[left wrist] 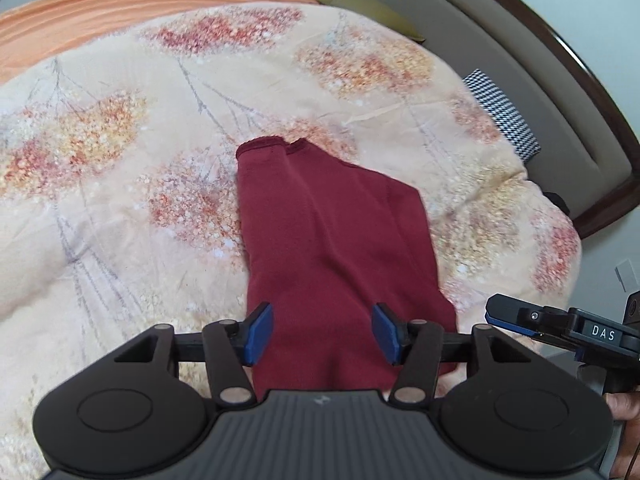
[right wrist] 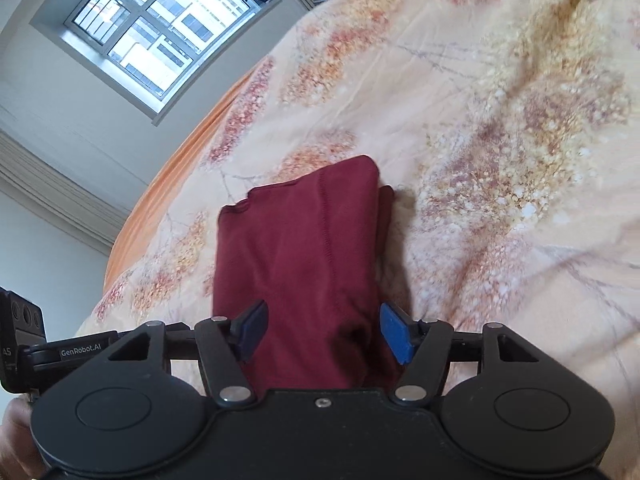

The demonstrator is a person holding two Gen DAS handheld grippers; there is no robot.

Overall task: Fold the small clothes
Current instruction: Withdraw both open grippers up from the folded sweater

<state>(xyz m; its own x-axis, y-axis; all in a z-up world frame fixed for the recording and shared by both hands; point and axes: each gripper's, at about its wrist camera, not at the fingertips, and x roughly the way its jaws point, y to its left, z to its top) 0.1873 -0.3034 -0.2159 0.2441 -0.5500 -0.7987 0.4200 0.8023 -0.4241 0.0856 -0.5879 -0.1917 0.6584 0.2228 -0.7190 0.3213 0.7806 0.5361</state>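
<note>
A dark red garment point(left wrist: 336, 240) lies folded on a bed with a peach flowered bedspread point(left wrist: 120, 160). In the left wrist view the left gripper point(left wrist: 323, 334) has its two blue pads point(left wrist: 260, 332) wide apart, and the red cloth runs between them and away from the camera. The pads sit at the near sides of the cloth and do not pinch it. The right gripper point(left wrist: 520, 320) pokes in at the right edge of that view, just beside the near corner of the cloth, and from there I cannot tell how it stands. In the right wrist view the right gripper point(right wrist: 323, 334) also has its pads wide apart, with the dark red garment point(right wrist: 304, 264) between them. The near end of the cloth is hidden under each gripper's black body. I cannot tell what kind of clothing it is. Both views are a bit blurry. A window point(right wrist: 160, 28) shows in the wall behind the bed, and a checkered pillow point(left wrist: 502, 114) sits by the headboard point(left wrist: 520, 52).
</note>
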